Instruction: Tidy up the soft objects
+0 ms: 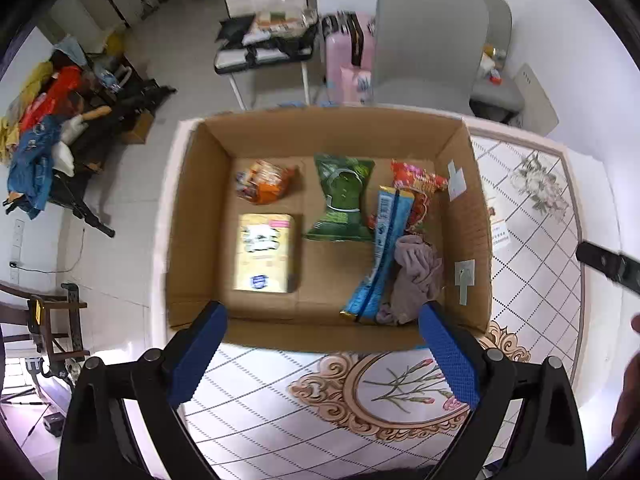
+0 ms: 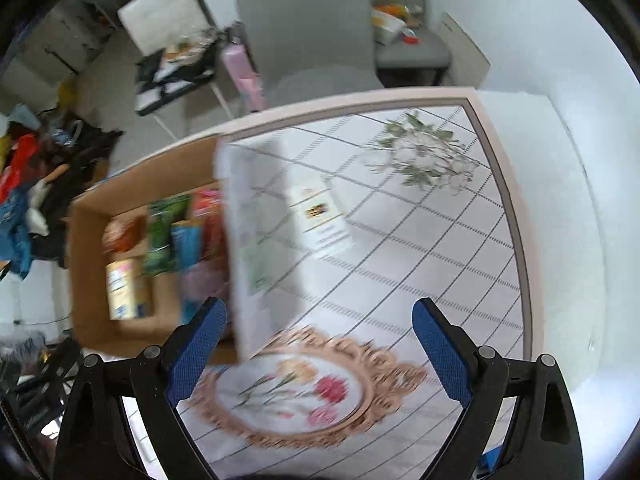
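An open cardboard box (image 1: 320,132) sits on the patterned table. Inside it lie a yellow tissue pack (image 1: 266,252), an orange snack bag (image 1: 266,182), a green bag (image 1: 344,200), a red bag (image 1: 418,188), a blue packet (image 1: 382,256) and a mauve cloth (image 1: 418,272). My left gripper (image 1: 322,344) is open and empty, just above the box's near wall. My right gripper (image 2: 320,344) is open and empty over the table, to the right of the box (image 2: 92,240). The box's near right wall (image 2: 256,240) looks blurred.
A small white card (image 2: 324,216) lies on the table (image 2: 420,240) right of the box. A grey chair (image 1: 428,40) stands behind the table. A pink suitcase (image 1: 348,52) and a cluttered rack (image 1: 60,120) stand on the floor to the left.
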Motion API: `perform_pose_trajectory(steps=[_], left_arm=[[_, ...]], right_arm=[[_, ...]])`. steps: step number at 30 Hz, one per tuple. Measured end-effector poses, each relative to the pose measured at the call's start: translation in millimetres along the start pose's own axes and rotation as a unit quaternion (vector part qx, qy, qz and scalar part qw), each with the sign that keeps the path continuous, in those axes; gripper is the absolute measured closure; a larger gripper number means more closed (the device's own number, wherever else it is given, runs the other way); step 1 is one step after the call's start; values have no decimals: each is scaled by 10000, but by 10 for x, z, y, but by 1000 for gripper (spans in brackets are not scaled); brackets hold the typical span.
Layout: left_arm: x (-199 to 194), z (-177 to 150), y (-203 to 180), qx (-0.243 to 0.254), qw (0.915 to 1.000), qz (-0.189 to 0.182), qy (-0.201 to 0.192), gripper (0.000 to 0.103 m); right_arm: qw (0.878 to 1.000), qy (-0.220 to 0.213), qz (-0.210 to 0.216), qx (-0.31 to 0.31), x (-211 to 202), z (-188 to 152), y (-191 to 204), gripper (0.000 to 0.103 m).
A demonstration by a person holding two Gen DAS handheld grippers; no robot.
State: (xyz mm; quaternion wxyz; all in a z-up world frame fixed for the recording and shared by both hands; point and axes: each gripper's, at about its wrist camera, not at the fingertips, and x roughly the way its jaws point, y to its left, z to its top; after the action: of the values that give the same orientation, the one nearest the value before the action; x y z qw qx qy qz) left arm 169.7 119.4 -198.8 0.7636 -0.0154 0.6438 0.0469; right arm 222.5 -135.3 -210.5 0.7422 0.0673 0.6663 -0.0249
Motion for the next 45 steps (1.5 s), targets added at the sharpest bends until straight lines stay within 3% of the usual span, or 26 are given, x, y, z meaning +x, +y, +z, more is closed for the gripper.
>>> perform_pose_trajectory(steps=[8, 15, 17, 20, 28, 32, 38, 39, 41, 45], left_arm=[[530, 182, -259, 101, 9988, 69, 484, 5], [831, 204, -360, 258, 9957, 283, 847, 5], [862, 195, -378, 254, 9955, 279, 875, 5], [869, 183, -388, 251, 9954, 269, 887, 5], [820, 177, -329, 123, 9962, 234, 830, 5], [747, 119, -269, 82, 9967, 196, 789, 5], [445, -73, -47, -8, 9976, 15, 697, 5], [379, -98, 6, -57, 9977, 8, 676, 5], [193, -164, 143, -189, 9980, -121, 593, 5], [-50, -251, 414, -523, 9978, -171, 361, 5]], right_arm=[[9970, 760, 38, -135, 1295, 572, -61, 7], [9922, 1171, 181, -383, 1993, 687, 95, 8], [9899, 1354, 31, -408, 2130, 663, 111, 18], [9900, 1238, -416, -532, 2094, 663, 154, 34], [9891, 1392, -414, -224, 2001, 519, -135, 39], [9916, 1283, -170, 5, 1717, 330, -282, 41], [9955, 711, 601, 154, 795, -18, -281, 44], [9950, 602, 783, 126, 618, -84, -231, 87], [9923, 495, 1129, 97, 286, -246, -85, 89], [9924, 294, 1180, -188, 18, -426, 292, 94]])
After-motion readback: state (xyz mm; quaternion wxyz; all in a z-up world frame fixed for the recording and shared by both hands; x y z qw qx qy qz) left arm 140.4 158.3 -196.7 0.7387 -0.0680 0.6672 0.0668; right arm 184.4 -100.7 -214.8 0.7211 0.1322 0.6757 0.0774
